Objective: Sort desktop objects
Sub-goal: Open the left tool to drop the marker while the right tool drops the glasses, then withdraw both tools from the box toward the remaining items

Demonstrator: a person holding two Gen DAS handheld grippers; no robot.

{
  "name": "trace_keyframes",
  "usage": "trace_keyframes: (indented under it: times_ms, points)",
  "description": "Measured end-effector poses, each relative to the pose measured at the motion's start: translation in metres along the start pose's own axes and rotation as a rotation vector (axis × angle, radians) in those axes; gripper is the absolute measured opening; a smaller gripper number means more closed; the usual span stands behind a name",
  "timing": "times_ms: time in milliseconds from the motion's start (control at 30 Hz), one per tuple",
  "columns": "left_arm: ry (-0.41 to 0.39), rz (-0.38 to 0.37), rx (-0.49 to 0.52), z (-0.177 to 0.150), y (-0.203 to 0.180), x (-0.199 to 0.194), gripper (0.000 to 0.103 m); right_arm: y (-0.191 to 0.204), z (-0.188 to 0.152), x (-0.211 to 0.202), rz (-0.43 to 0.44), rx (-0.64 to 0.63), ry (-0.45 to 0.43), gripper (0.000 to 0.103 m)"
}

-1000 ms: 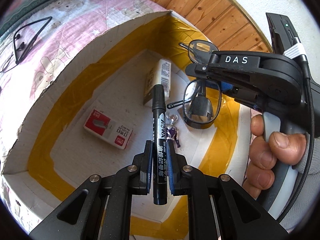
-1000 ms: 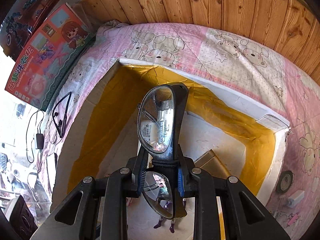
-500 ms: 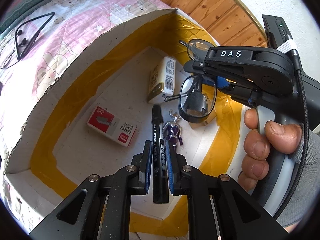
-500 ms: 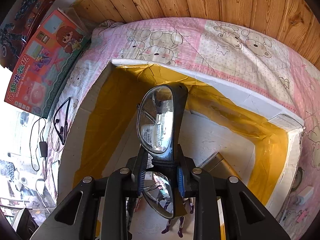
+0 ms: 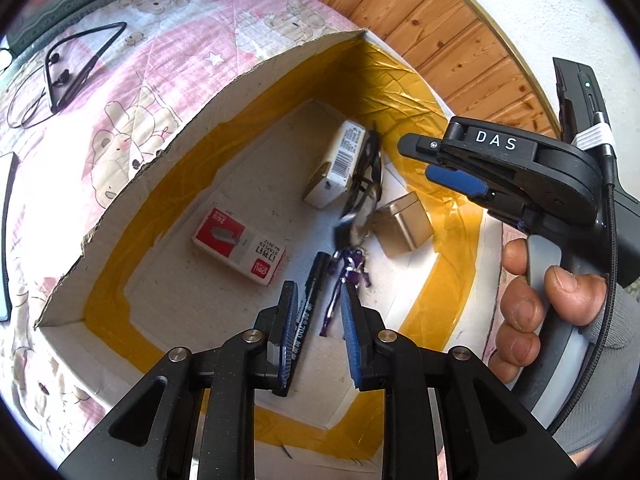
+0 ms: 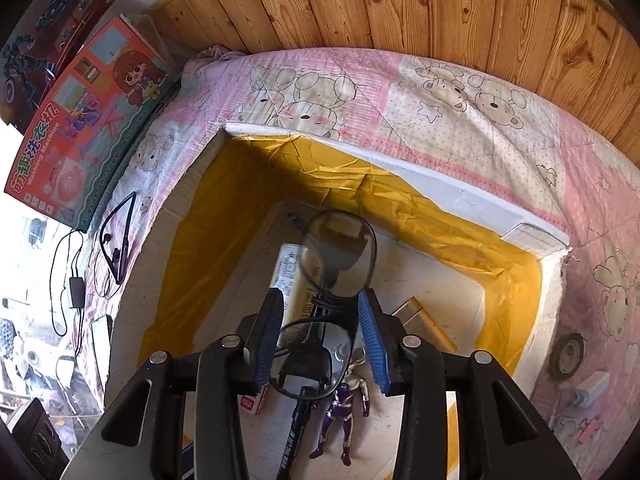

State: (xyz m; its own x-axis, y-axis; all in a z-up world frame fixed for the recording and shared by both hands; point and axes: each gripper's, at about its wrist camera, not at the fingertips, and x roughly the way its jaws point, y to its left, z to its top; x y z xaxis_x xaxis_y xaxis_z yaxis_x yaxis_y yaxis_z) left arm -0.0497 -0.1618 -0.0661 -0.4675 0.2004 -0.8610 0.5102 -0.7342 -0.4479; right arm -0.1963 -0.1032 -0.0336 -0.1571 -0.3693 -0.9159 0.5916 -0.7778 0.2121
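Inside the yellow-taped cardboard box point(image 5: 120, 216), which sits on the pink bear-print quilt point(image 6: 400, 92), everything I am sorting is already gathered on the box floor. The box looks light and floppy, so I would not lean on its walls. My left gripper point(image 5: 318, 332) has its jaws opening; the black marker point(image 5: 308, 308) lies against the left pad, and no pad presses on it. My right gripper point(image 6: 318, 336) is opening too, and the glasses point(image 6: 340, 256) show between and beyond its pads, loose, blurred in the left view as if dropping beside the white carton point(image 5: 340, 160). I judge the glasses the delicate item: thin frame, slippery lenses, best taken by the bridge or a temple. The red staple box point(image 5: 240, 244) and the small brass-coloured block point(image 5: 404, 224) are stiff and likely dense; grip across flat sides. The marker is smooth and would roll; pinch it mid-barrel. The purple figure point(image 5: 348, 276) is light, with thin limbs; take its torso.
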Motion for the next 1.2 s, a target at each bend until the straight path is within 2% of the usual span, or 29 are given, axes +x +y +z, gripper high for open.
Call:
trace_keyframes:
  times_ms: [300,633,833,1200]
  points:
    - [-0.028,0.010,0.002,-0.007,-0.003,-0.014,0.024,-0.001,-0.016,-0.027,0.013,-0.029,-0.002,0.046]
    - [-0.103,0.052,0.071,-0.017,-0.016,-0.035,0.024,0.010,-0.048,-0.051,0.009,-0.152,0.011,0.049]
    - [-0.131,0.069,0.088,-0.020,-0.019,-0.043,0.024,0.014,-0.068,-0.072,-0.012,-0.235,-0.014,0.050]
    - [-0.173,0.061,0.118,-0.030,-0.027,-0.054,0.025,0.011,-0.113,-0.116,0.019,-0.298,-0.097,0.056]
